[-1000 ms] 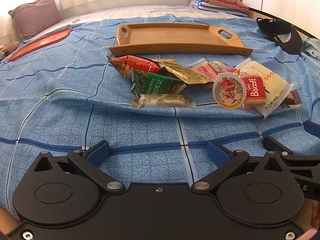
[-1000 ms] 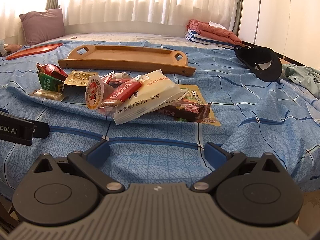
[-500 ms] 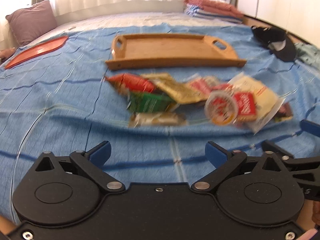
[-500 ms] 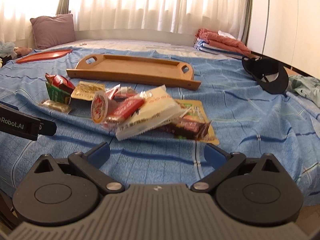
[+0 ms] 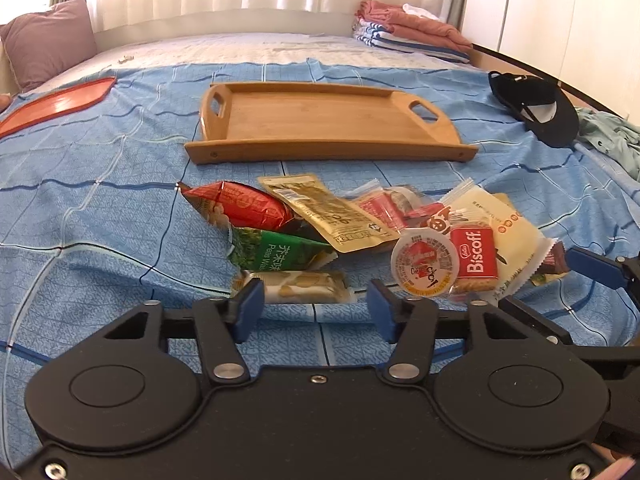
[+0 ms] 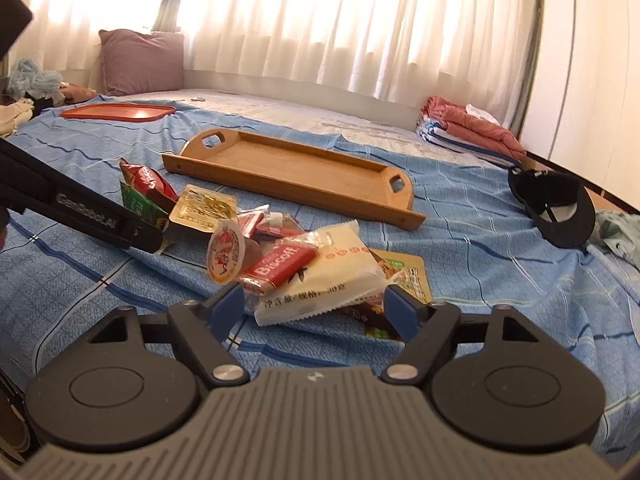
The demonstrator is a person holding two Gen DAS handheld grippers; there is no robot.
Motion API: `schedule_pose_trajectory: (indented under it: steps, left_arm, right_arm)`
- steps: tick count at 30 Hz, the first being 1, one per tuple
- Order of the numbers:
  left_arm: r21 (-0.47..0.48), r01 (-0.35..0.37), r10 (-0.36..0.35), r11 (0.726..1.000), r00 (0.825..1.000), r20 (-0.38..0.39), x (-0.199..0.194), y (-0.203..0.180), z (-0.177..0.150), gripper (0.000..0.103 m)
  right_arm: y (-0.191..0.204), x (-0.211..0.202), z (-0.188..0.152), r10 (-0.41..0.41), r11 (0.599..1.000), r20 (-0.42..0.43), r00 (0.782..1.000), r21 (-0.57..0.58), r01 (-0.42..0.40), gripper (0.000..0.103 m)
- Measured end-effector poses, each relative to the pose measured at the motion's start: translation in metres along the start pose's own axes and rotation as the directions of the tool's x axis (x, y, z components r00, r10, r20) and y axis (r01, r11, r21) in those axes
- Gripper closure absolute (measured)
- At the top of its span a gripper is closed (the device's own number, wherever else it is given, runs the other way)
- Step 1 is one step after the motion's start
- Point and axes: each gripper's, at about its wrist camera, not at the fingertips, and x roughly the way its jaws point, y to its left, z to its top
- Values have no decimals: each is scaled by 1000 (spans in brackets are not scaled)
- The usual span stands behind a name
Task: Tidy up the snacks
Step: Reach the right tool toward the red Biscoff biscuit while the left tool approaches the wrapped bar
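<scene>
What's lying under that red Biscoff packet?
The Biscoff packet rests on a pale yellow snack bag, beside a round sealed cup. A dark wrapper and a green-printed pack peek out beneath the bag; anything directly underneath is covered.

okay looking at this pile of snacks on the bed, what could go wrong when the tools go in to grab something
1. The snacks overlap: the Biscoff pack lies on the cream packet, so lifting one may drag others.
2. The round jelly cup leans on its edge and may roll.
3. The left tool and right tool, both empty, have just been closing; soft bedding may get pinched.

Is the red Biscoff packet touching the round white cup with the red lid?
Touching. In the left wrist view, the Biscoff packet lies against the round cup, edges overlapping with no blanket between.
</scene>
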Motion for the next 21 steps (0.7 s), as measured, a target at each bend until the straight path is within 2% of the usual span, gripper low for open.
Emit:
schedule_pose_trajectory:
  steps: [3,6,8,10,12,16,21]
  left_arm:
    - [17,-6,6,1000,1000,3,5,-2,1,52]
    - [34,-43,42,998,999,23,8,-6,1,52]
    - [35,-70,69,997,997,36,9,-7,0,48]
    - [31,-72,71,997,997,38,11,-7,-1,33]
    - [23,-55,55,998,998,22,13,-5,-3,24]
    - [18,-50,50,999,999,10,18,-3,-3,23]
    - [27,-67,67,997,998,5,27,-5,-2,24]
  right_arm:
    - [6,5,4,12,999,5,1000,-51,-11,23]
    - [11,11,7,14,996,7,1000,-92,-13,25]
    - [15,15,10,14,994,3,1000,-107,-14,25]
    - [19,20,12,18,992,-3,1000,-122,-18,25]
    - [23,27,12,23,989,-10,1000,-149,-24,26]
    - [33,40,11,1,971,-20,1000,-238,-6,26]
    - [30,46,12,18,963,-26,999,-268,-24,26]
